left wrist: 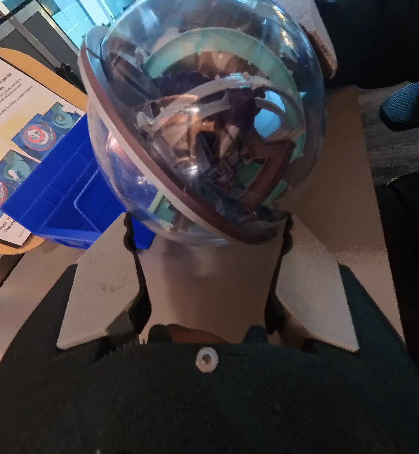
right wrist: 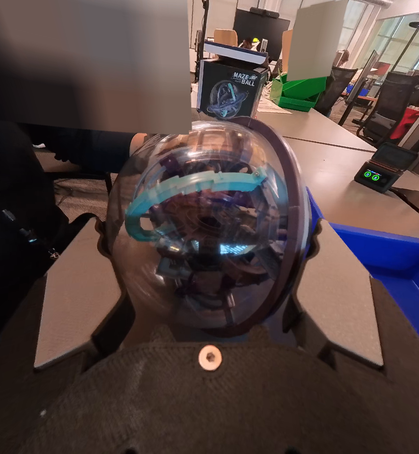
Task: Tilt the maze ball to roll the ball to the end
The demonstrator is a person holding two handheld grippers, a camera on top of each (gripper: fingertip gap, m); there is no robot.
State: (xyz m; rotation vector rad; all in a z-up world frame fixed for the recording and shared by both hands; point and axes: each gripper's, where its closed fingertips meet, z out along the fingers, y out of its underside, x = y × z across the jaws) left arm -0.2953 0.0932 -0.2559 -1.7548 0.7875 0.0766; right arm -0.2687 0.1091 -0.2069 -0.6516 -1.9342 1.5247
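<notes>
Grippers, left (left wrist: 207,222) and right (right wrist: 207,242), both clamp the clear maze ball (right wrist: 203,231) above a blue bin (left wrist: 63,196); slow, small tilts seem wisest.

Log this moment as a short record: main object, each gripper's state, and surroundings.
Main object: clear maze ball, teal track inside, dark equator ring
Right gripper: fingers against both sides of the ball
Left gripper: wide, ball at its fingertips; contact unclear
Below: blue bin
Behind: product box, green bins
</notes>
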